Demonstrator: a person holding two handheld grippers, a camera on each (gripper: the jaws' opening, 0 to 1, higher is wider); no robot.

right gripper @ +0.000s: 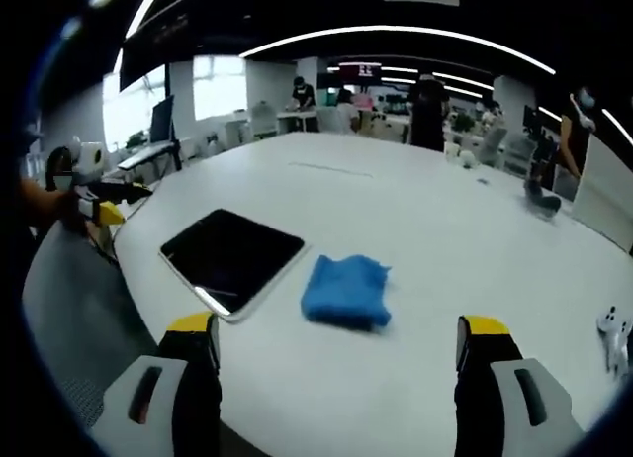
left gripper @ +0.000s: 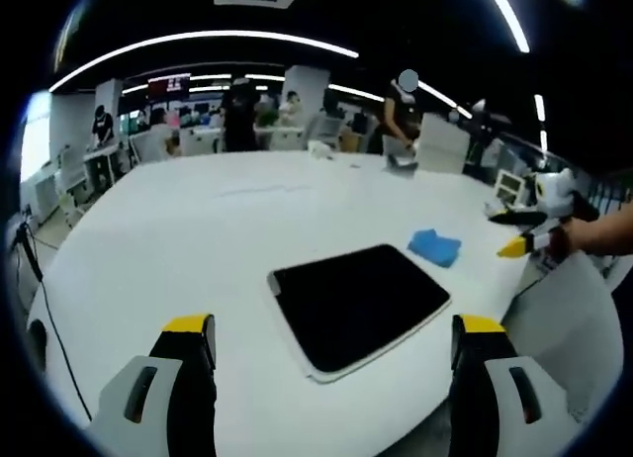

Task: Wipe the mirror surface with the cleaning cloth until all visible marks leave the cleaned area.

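Blue cleaning cloth (right gripper: 345, 292) lies crumpled on the white tabletop (right gripper: 415, 220), just beside the right edge of the mirror (right gripper: 230, 256) in the right gripper view and apart from it, with nothing holding it. The mirror is a dark, flat rectangle with a pale frame, lying near the tabletop's near edge; in the left gripper view it sits between the left tongs (left gripper: 331, 348), whose jaws are spread wide with nothing between them. The right tongs (right gripper: 336, 353) are likewise spread and empty, hovering short of the cloth. As I judge it, the wiping has not begun: the cloth has yet to be picked up and brought onto the glass, and whether marks are on the surface I cannot tell from here
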